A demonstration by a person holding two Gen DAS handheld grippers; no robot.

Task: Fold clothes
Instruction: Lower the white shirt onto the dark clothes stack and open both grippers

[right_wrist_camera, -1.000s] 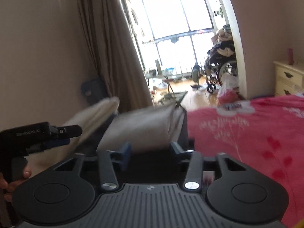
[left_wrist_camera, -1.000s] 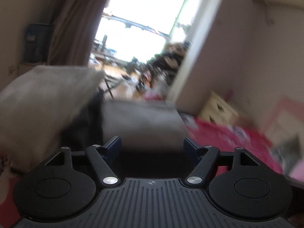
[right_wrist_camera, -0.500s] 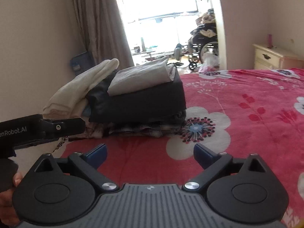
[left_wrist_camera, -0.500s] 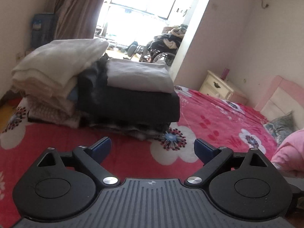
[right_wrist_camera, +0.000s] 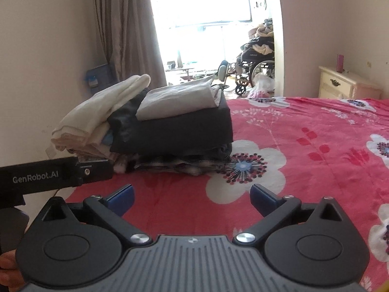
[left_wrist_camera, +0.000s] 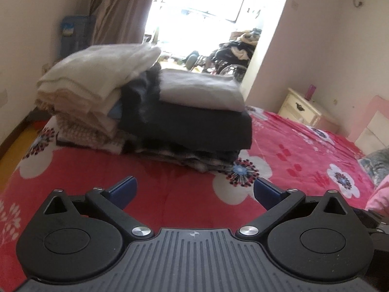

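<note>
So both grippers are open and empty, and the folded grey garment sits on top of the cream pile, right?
Not quite. The folded grey garment lies on the thick dark folded garment, beside the cream pile, as the right wrist view shows. Both the left gripper and right gripper are open and empty.

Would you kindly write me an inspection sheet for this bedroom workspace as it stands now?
Surface: red floral bedspread, bare in front of both grippers.
Job's things: folded grey garment tops a dark folded garment; cream stack leans against it; plaid garment underneath.
Clutter: grey pillow at the bed's far edge.
Grippers: left gripper open, empty; right gripper open, empty.
Cables: nothing seen.
Surroundings: curtain, bright window, loaded wheelchair, cream nightstand.
</note>
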